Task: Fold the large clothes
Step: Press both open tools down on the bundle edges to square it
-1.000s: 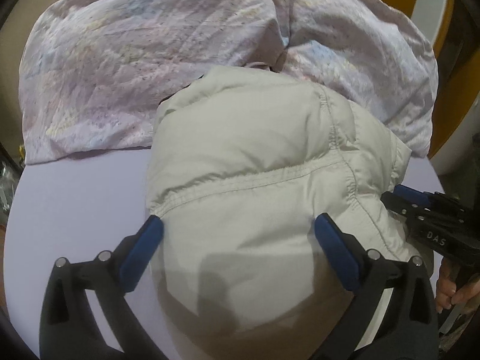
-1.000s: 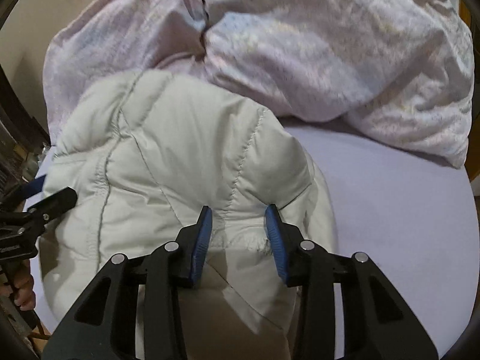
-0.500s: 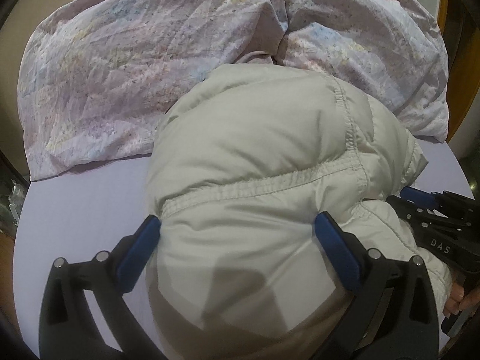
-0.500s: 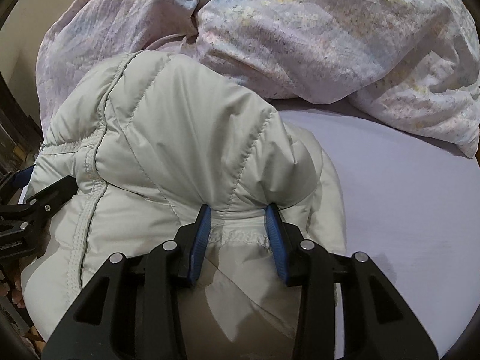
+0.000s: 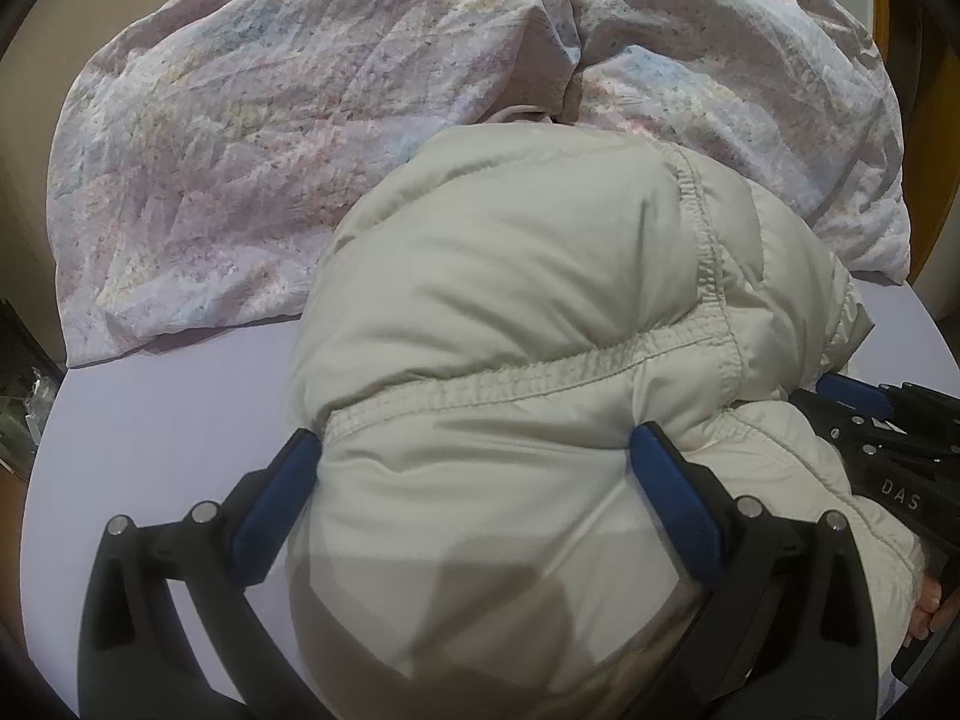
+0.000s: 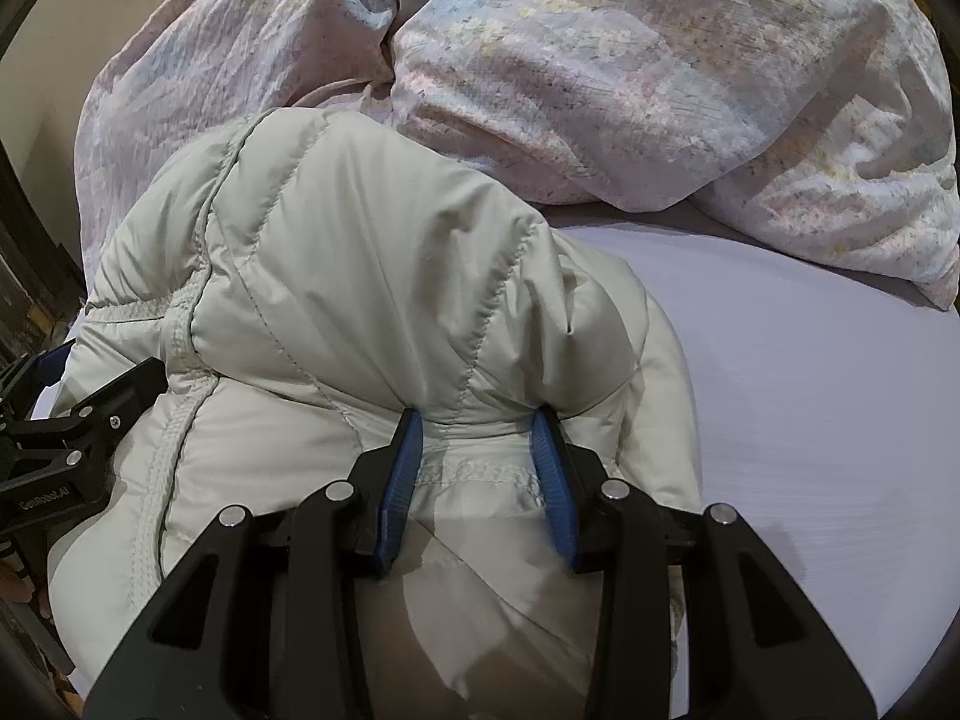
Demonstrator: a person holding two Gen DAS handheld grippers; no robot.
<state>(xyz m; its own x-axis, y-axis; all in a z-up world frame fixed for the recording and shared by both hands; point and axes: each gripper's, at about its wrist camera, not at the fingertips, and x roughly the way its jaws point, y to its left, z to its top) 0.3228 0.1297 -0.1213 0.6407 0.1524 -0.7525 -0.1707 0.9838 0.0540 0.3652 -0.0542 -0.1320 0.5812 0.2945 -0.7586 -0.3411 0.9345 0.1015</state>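
A puffy off-white quilted jacket (image 5: 516,300) lies bunched on the lavender bed sheet (image 5: 150,420); it also shows in the right wrist view (image 6: 360,276). My left gripper (image 5: 474,468) has its blue-padded jaws wide apart, straddling a thick fold of the jacket at its stitched seam. My right gripper (image 6: 477,456) is narrowed on a bunched edge of the jacket, fabric pinched between its pads. Each gripper shows at the other view's edge: the right one (image 5: 882,444), the left one (image 6: 66,432).
A crumpled floral pink duvet (image 5: 300,138) lies piled across the far side of the bed, also in the right wrist view (image 6: 660,78). Bare sheet (image 6: 810,420) stretches to the right of the jacket. A beige wall stands behind.
Both grippers have pushed forward with the jacket, rolling its upper fold toward the duvet. The jacket now bulges higher and nearer the duvet. Jaw openings look unchanged.
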